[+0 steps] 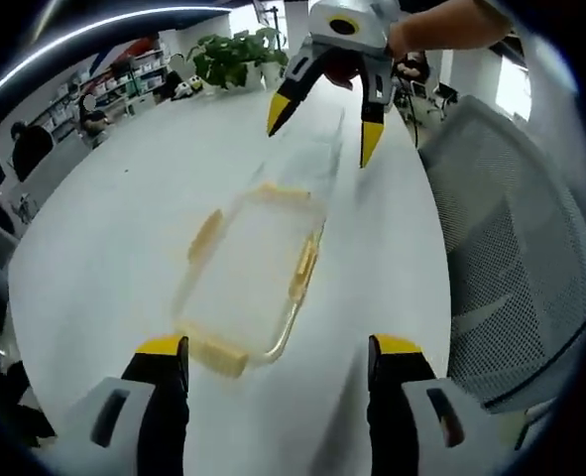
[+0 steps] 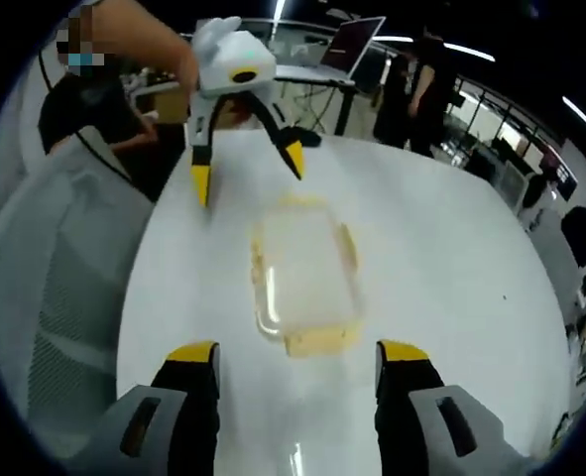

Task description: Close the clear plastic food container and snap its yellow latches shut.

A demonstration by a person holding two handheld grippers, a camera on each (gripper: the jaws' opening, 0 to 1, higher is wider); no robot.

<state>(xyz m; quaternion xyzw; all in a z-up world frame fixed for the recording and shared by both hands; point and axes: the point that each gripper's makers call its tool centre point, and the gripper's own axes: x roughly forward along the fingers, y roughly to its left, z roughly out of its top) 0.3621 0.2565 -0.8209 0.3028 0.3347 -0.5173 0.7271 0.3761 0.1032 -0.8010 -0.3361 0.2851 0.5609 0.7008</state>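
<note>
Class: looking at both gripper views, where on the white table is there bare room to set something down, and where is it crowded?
Bare table lies either side of the container. It is crowded at the container's ends, where the left claw and right claw face each other, and near the plant.

We list a broad white table (image 1: 124, 228) spreading ahead of the claws. Beside it stands a grey mesh chair (image 1: 516, 248), to the right of the left claw and to the left of the right claw. At the table's far end, beyond the left claw, sits a leafy green plant (image 1: 235, 55), with shelves (image 1: 124, 79) and seated people behind. Beyond the right claw we note an open laptop (image 2: 352, 42), standing people, and long ceiling lights (image 2: 471, 52). A bright window (image 1: 516, 89) glows at right.
</note>
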